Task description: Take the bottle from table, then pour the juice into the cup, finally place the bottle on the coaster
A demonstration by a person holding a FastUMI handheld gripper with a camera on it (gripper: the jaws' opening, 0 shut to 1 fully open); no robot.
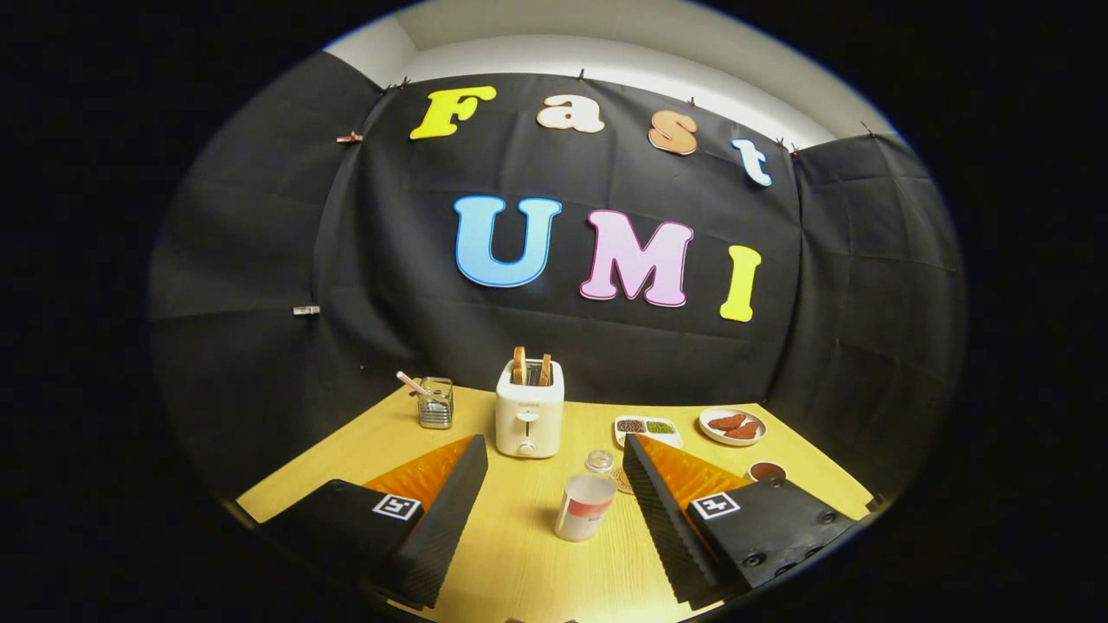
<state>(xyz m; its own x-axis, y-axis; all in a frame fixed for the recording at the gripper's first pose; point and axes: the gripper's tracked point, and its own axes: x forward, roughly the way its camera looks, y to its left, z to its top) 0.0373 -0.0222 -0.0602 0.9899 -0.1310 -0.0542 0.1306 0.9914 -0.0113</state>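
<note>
Your gripper [554,484] hangs above the near table [519,554] with its fingers spread wide, holding nothing. Between the fingers stands the cup [584,506]. Just beyond it sits the bottle [598,460], touching the coaster's [621,480] left edge. Farther off stands a toaster [529,420] with toast, a plate [732,426] to its right.
</note>
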